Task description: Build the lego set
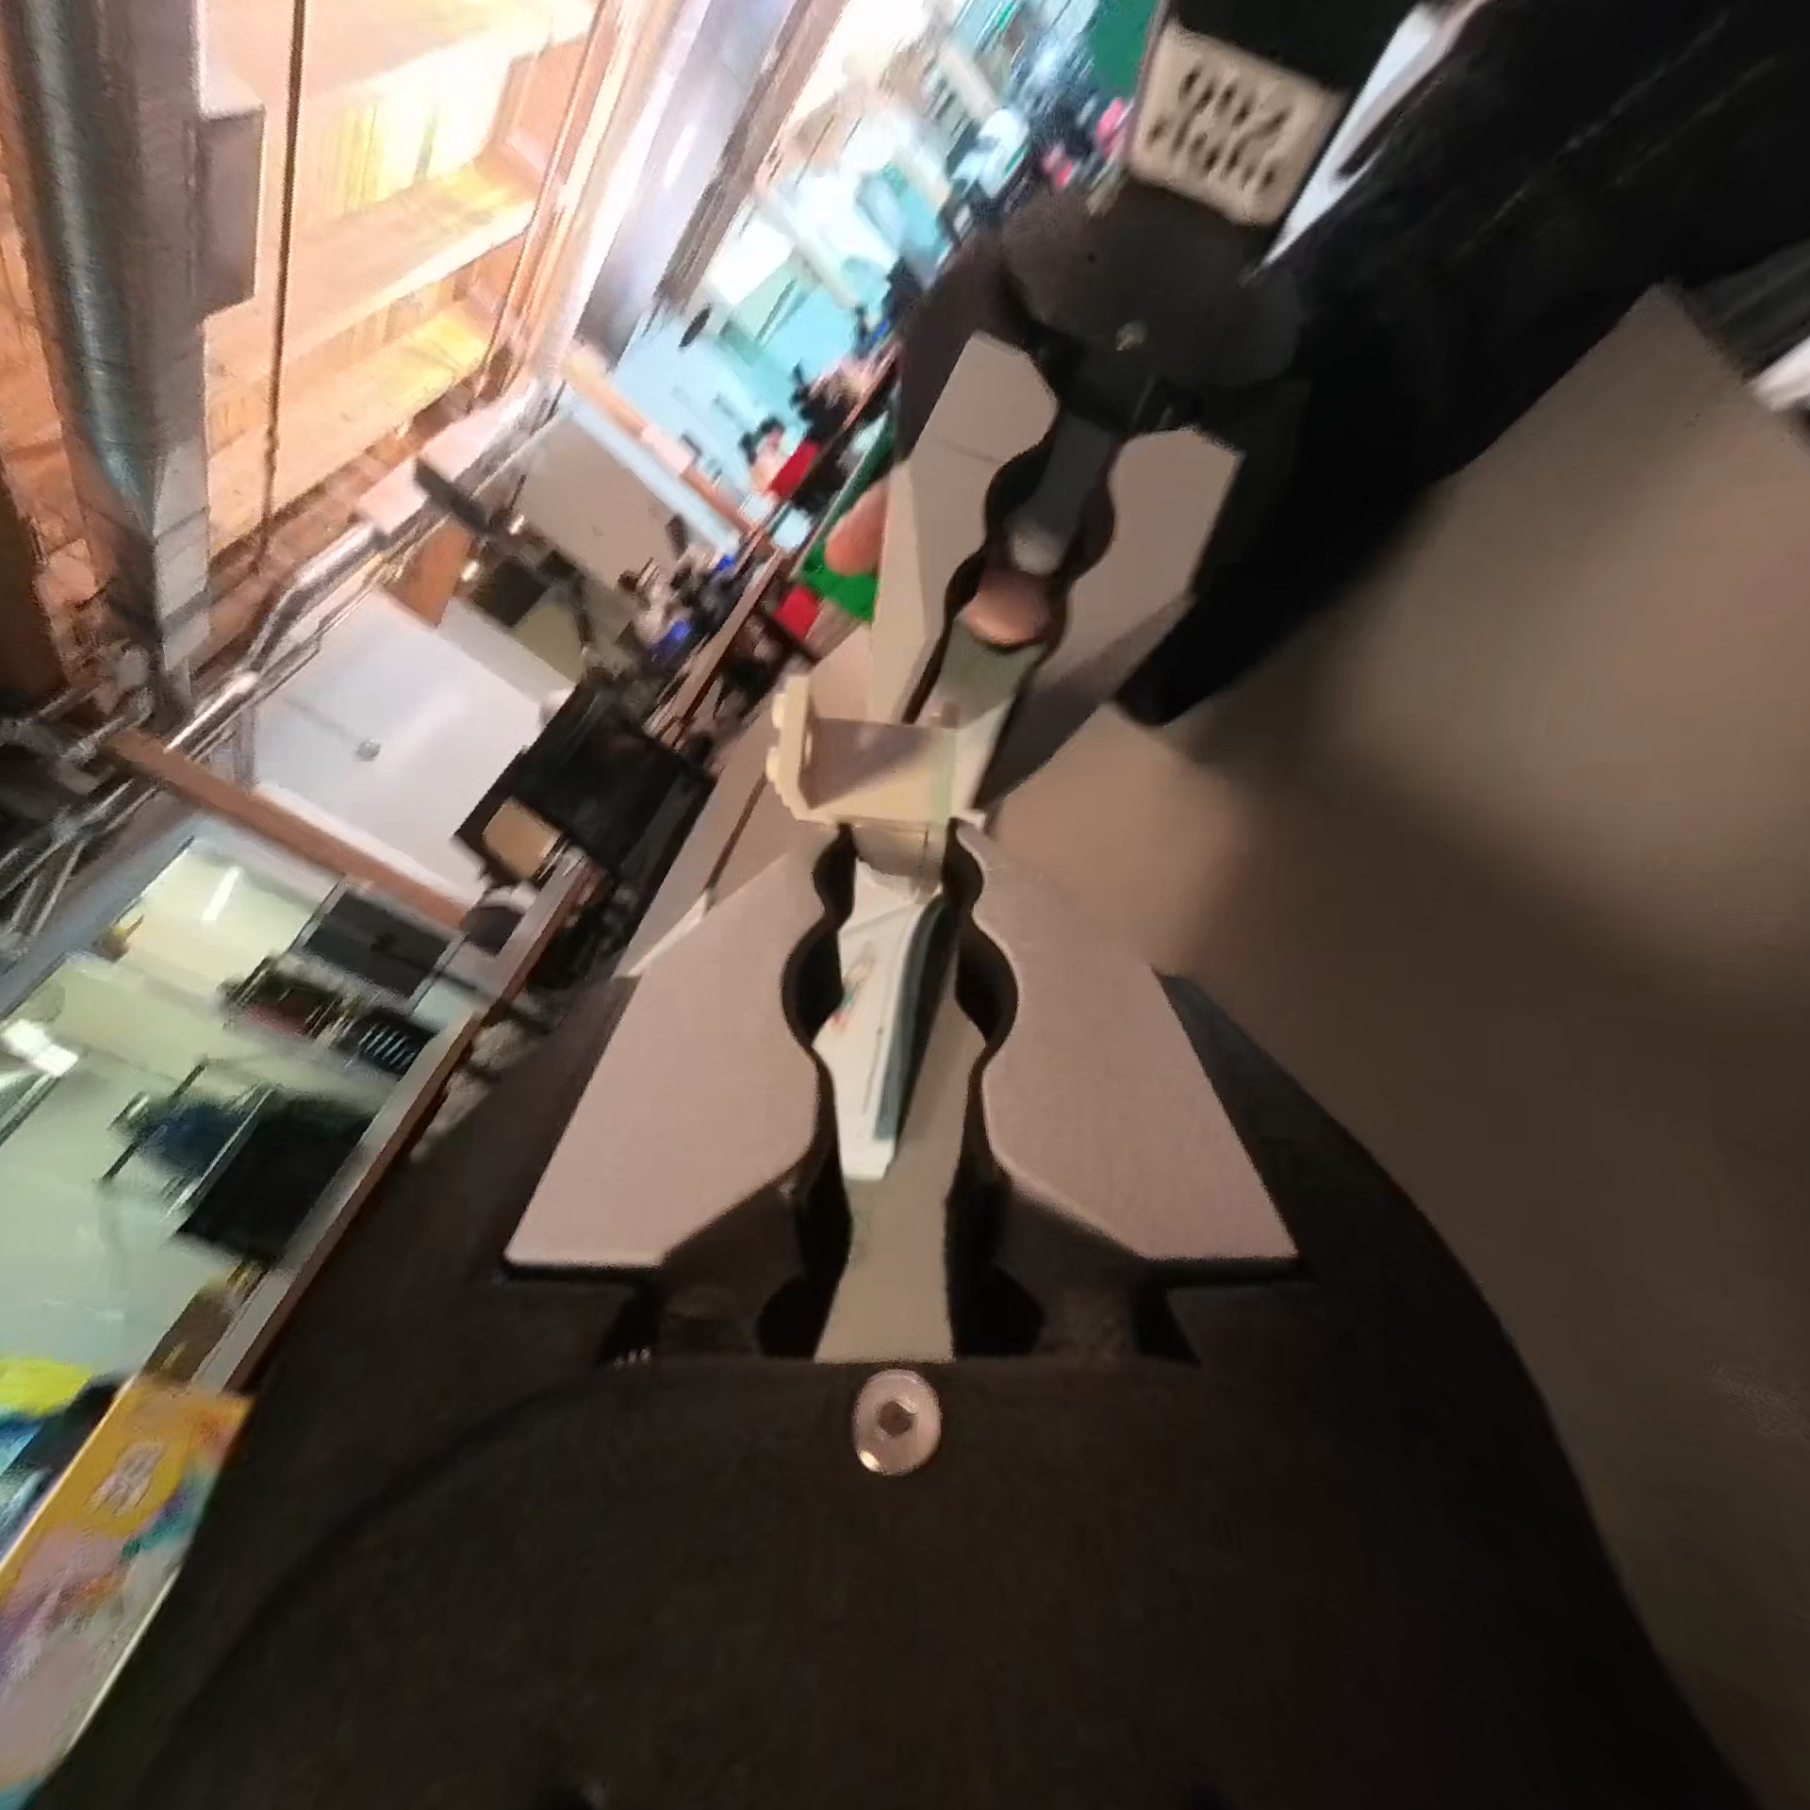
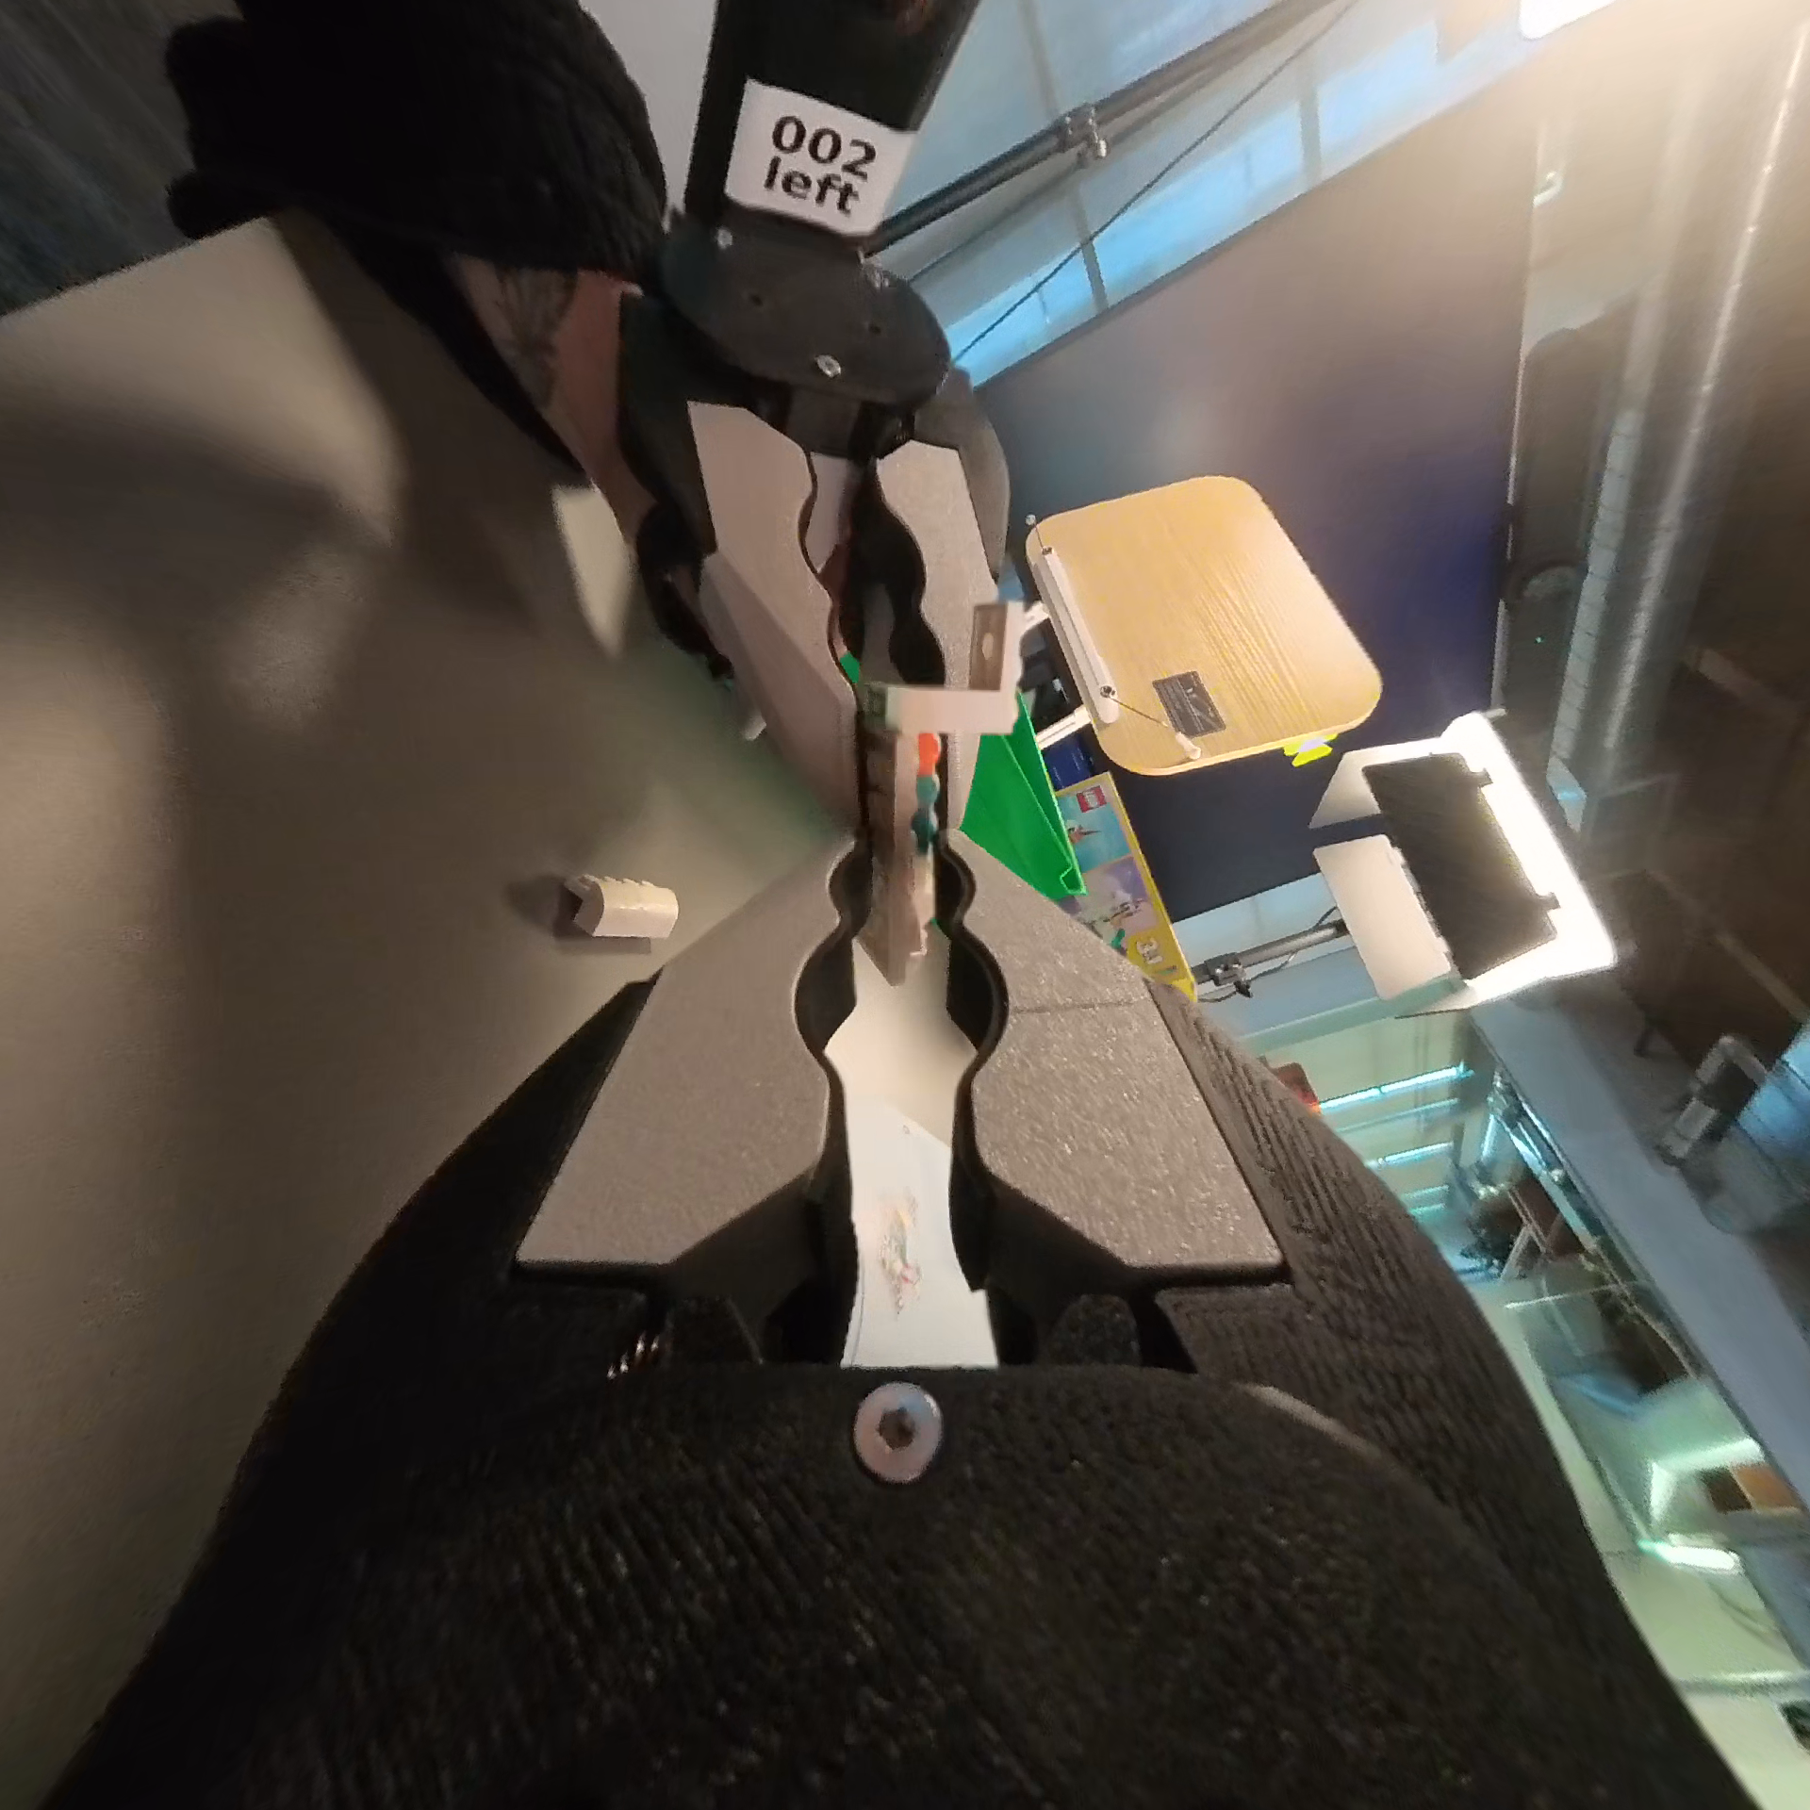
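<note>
My two grippers meet tip to tip above the grey table. My left gripper is shut on a white lego assembly with a grey angled panel. It also shows in the right wrist view, holding the white assembly. My right gripper is shut on a flat grey-brown piece, with an orange and teal part beside it. In the left wrist view the right gripper comes down from the top, pressed against the white assembly. A small white brick lies loose on the table.
An instruction booklet lies under the grippers. A green plate and a yellow lego box sit behind them. A person's dark sleeve is at the top left. The table edge runs behind the grippers. Less than 4 cm separates the two grippers' tips.
</note>
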`<state>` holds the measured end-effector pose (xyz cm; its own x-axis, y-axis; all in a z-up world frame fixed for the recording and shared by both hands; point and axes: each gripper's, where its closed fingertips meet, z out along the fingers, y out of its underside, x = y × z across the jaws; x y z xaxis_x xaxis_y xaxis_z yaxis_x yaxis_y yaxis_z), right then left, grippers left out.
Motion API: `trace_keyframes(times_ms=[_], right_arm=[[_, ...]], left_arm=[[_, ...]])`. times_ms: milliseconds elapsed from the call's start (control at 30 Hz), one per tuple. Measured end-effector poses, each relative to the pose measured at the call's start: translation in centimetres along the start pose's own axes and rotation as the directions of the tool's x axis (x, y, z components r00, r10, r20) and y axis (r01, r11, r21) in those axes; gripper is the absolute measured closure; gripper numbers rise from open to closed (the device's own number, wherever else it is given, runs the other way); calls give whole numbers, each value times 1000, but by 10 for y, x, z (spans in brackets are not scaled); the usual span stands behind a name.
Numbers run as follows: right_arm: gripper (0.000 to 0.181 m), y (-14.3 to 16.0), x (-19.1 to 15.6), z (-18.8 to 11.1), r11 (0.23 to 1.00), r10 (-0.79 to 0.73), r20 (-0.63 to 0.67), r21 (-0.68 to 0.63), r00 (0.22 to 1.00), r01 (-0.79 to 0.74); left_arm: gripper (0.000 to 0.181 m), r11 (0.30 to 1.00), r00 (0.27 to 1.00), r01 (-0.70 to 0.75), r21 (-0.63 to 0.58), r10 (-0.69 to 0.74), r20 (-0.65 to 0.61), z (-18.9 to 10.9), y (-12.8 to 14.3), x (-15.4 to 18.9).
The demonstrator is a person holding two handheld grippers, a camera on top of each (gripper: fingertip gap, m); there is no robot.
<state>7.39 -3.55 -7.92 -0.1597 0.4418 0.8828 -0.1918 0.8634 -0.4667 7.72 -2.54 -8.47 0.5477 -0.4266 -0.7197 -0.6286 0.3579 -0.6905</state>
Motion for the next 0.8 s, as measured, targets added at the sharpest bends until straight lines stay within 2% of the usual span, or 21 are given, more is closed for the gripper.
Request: trace_keyframes(times_ms=[67,133,233,300,367,433,633,700,800], right_arm=[[153,5,0,-2,997,75,11,9,997,-75],[146,11,0,-5,974,224,60,29,973,-226],[140,16,-11,1,857,499,228,10,836,-515],[138,17,-27,11,793,583,347,-47,734,-608],[136,27,-46,21,800,581,433,-150,689,-581],[136,33,-56,28,816,562,495,-199,663,-543],[139,40,-73,39,730,640,664,-368,386,-577],[141,41,-77,41,734,635,686,-391,356,-555],[149,45,-84,42,754,627,687,-416,367,-509]], left_arm=[[165,998,994,-25,-58,31,104,-3,9,-15],[166,998,978,-23,-50,33,206,-11,6,-30],[166,1000,956,-9,3,8,292,-21,-6,-41],[166,1000,948,-28,12,23,316,-22,-10,-43],[166,999,949,-38,8,34,313,-22,-8,-42],[166,999,951,-45,1,42,305,-21,-5,-42],[166,997,955,-80,-13,81,287,-18,-3,-37],[166,997,956,-80,-18,82,282,-17,-2,-36],[166,996,957,-81,-22,84,276,-16,-1,-35]])
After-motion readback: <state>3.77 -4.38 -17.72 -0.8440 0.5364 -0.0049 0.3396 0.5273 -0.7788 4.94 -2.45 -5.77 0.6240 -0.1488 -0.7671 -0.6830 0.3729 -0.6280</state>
